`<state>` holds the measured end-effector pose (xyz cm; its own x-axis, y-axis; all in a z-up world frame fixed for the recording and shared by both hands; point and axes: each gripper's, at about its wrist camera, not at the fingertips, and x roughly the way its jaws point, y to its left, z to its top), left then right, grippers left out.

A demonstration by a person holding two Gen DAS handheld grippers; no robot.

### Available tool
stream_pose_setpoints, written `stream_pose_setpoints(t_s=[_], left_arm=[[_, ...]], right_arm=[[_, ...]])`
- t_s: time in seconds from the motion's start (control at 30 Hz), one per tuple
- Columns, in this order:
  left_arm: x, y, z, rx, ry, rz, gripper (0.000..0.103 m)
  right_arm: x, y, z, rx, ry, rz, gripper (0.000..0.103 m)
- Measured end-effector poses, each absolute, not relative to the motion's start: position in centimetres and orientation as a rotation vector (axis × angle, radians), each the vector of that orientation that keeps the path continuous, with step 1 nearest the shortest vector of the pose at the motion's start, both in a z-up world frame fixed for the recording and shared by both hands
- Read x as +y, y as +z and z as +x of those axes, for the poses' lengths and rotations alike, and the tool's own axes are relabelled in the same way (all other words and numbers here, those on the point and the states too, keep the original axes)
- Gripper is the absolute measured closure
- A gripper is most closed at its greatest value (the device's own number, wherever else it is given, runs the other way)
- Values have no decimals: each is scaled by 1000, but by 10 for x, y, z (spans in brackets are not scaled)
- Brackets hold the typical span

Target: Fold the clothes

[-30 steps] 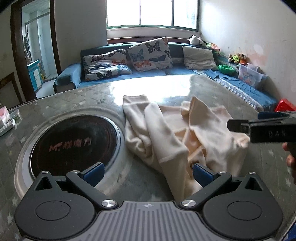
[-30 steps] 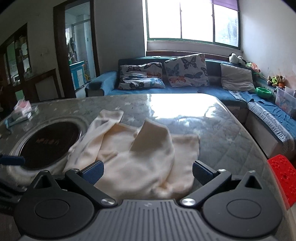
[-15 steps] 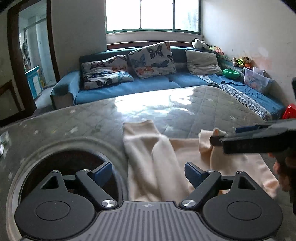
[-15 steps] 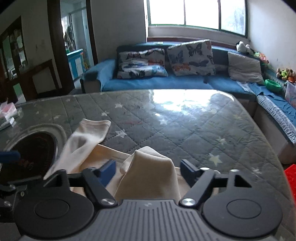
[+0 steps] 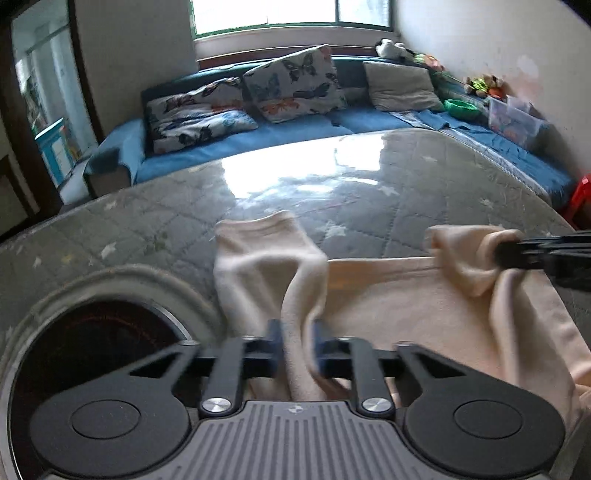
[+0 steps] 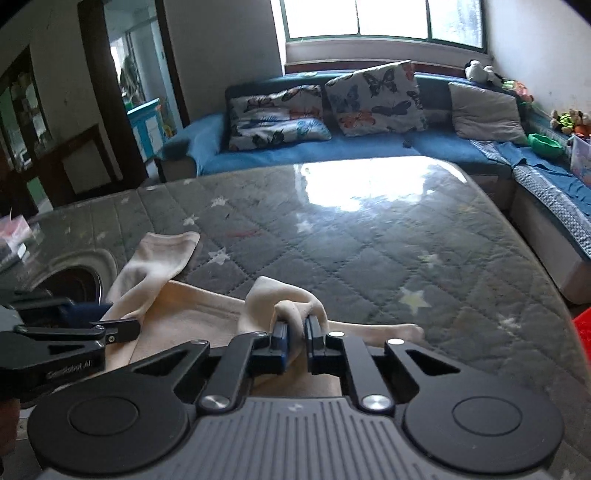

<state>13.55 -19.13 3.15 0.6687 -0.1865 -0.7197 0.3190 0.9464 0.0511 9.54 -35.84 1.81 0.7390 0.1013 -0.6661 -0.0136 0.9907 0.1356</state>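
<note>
My left tongs [image 5: 297, 349] cover the pinched part of the cream garment [image 5: 388, 306], and its near hem runs under the camera housing. The right tongs [image 5: 532, 254] are cut off at the frame's right edge. The dark round inset [image 5: 85, 343] in the surface is blurred; its lettering is unreadable.

— What stands behind the work surface?
— A blue sofa [image 6: 369, 147] under a bright window [image 6: 380, 18], with two butterfly cushions [image 6: 373, 99] and a plain grey cushion [image 6: 484, 112] leaning on its back.
— And the surface itself?
— A grey quilted table cover [image 6: 369, 251] with pale stars, glossy where light falls; a round dark hob [image 5: 88, 350] is set into its left side.
— Anything to the right?
— A green bowl [image 5: 460, 107] near a clear storage box [image 5: 515, 120].
</note>
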Motion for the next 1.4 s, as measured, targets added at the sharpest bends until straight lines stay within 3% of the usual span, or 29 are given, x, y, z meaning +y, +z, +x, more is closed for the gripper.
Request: stream_pose_setpoints(t_s=[0.47, 0.77, 0.83, 0.97, 1.0, 1.03, 1.1, 1.17, 1.27, 1.4], left_arm=[[-84, 76, 54, 693, -151, -2, 96], [-17, 64, -26, 743, -62, -63, 96], [-10, 56, -33, 771, -40, -55, 96], [-13, 57, -38, 783, -73, -38, 93], [-19, 60, -40, 773, -100, -29, 91], [-26, 62, -43, 761, -128, -19, 89], [-47, 68, -48, 736, -203, 1, 67], [-68, 72, -54, 713, -288, 26, 58], [-104, 74, -61, 692, -421, 69, 53], [-146, 66, -62, 693, -544, 128, 53]], right_arm=[[-427, 72, -43, 531, -97, 225, 95], [-477, 33, -117, 593, -304, 302, 95], [-484, 16, -121, 647, -357, 316, 92], [-490, 1, -127, 678, -413, 315, 66], [-488, 1, -128, 672, -429, 298, 66], [-486, 4, -128, 662, -433, 284, 65], [-481, 9, -128, 633, -416, 274, 57], [-474, 12, -126, 624, -393, 249, 54], [-458, 17, -117, 628, -365, 160, 40], [-445, 7, -103, 675, -335, 67, 31]])
